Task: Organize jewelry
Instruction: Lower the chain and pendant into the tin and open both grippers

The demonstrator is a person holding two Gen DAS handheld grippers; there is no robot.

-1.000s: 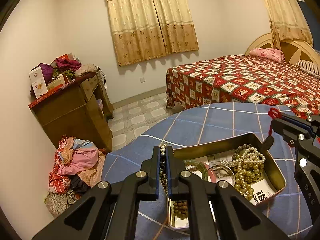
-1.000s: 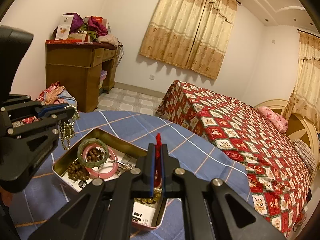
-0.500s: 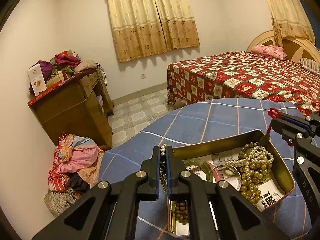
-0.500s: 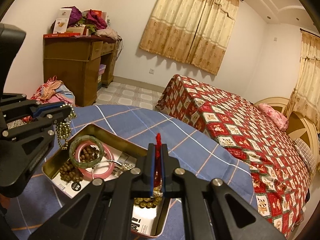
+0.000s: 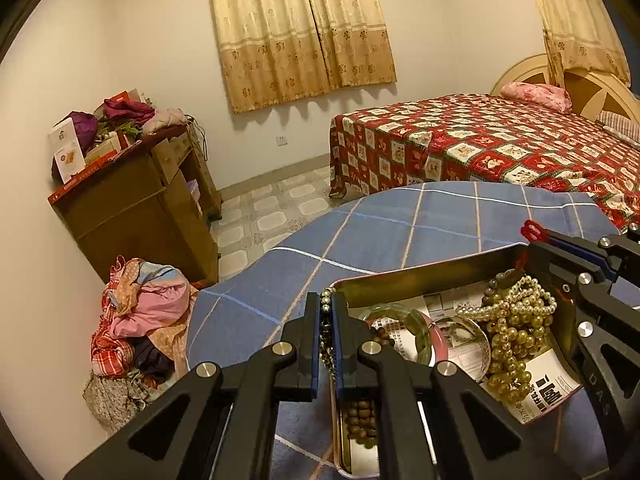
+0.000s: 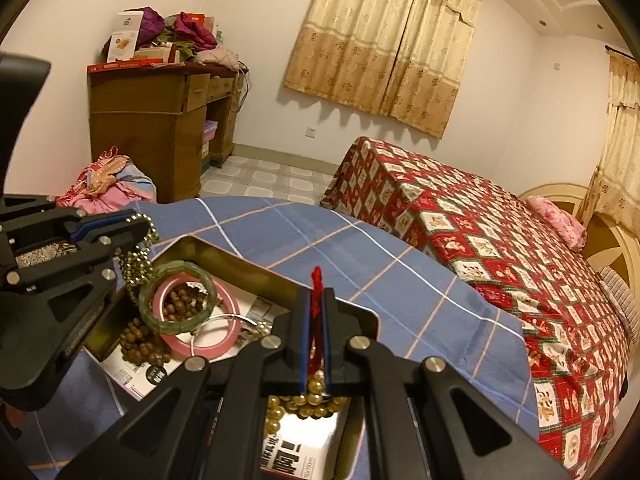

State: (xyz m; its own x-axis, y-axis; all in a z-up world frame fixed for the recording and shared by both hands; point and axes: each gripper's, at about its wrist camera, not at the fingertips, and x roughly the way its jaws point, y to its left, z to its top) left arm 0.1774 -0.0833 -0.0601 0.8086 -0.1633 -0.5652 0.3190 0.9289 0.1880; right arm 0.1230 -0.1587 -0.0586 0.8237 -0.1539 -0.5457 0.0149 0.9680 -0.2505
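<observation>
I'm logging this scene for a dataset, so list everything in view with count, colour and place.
tin: one, gold, on the blue checked cloth
green bangle: one, in the tin
pink bangle: one, under the green one
brown beads: one string, tin's corner
golden beads: one heap, in the tin
bed: one, red patchwork, behind
wooden desk: one, brown, by the wall
curtains: beige, on the far wall
clothes pile: pink, on the floor
left gripper: black, shut on a bead chain
right gripper: black, shut on a red cord
</observation>
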